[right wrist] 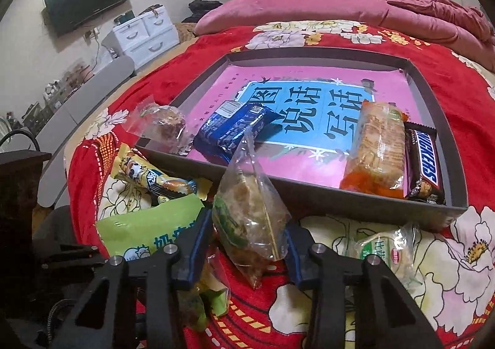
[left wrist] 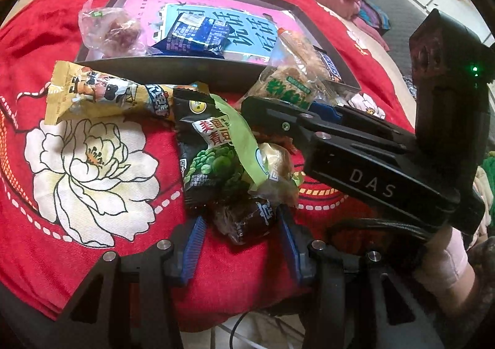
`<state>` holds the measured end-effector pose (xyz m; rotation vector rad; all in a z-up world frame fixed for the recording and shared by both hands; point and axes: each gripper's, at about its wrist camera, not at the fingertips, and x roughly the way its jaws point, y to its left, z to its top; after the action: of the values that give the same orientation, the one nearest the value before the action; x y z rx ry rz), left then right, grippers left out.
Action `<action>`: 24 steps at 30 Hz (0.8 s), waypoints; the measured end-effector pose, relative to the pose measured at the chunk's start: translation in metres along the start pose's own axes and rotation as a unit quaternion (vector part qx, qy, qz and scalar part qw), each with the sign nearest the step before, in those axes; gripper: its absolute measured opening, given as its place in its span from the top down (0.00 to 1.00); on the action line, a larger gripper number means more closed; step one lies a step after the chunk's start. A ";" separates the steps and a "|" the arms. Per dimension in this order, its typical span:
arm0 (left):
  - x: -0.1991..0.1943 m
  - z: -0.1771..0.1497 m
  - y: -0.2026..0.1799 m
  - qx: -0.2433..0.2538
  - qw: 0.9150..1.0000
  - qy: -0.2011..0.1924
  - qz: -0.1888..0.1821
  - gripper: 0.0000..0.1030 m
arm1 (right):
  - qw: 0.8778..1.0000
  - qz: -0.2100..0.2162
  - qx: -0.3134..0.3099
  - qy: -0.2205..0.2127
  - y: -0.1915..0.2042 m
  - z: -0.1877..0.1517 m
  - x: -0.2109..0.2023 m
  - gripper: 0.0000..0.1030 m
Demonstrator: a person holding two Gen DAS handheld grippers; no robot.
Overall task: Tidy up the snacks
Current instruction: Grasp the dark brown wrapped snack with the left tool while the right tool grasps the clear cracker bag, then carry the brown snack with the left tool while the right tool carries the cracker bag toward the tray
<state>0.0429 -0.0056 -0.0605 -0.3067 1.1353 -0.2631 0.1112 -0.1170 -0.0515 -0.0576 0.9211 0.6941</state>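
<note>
A bed covered by a red blanket with large white flowers carries a shallow grey tray lined with a pink and blue printed sheet. In the right wrist view, the tray fills the centre and upper right of the frame; inside it lie a blue wrapped snack at its lower left, an orange-tinted pack of crackers at its lower right, and a Snickers bar touching the crackers on their right. A clear-wrapped round pastry sits on the tray's left corner. At the bottom centre of that view, the right gripper has its blue pads pressed on a clear bag of crumbly pastry, which stands tilted in front of the tray's near wall. A light green packet lies at the lower left, a yellow cartoon-printed packet above it, and a small green-labelled wrapped cake at the lower right, all on the blanket outside the tray. In the left wrist view, the left gripper at the bottom centre has its blue pads on either side of a dark brown wrapped snack; whether they press it cannot be told. Just above lies a black packet of green peas in the centre of the frame. The right gripper reaches in from the right edge, held by a hand at the lower right.
</note>
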 end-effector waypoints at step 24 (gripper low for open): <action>-0.020 -0.007 0.007 -0.010 1.000 0.001 0.011 0.64 | 0.997 0.008 0.055 -0.053 -0.025 0.001 -0.044 0.62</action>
<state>0.0285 0.0076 -0.0492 -0.3114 1.1430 -0.2323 0.1090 -0.1594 -0.0243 0.0835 0.8566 0.6546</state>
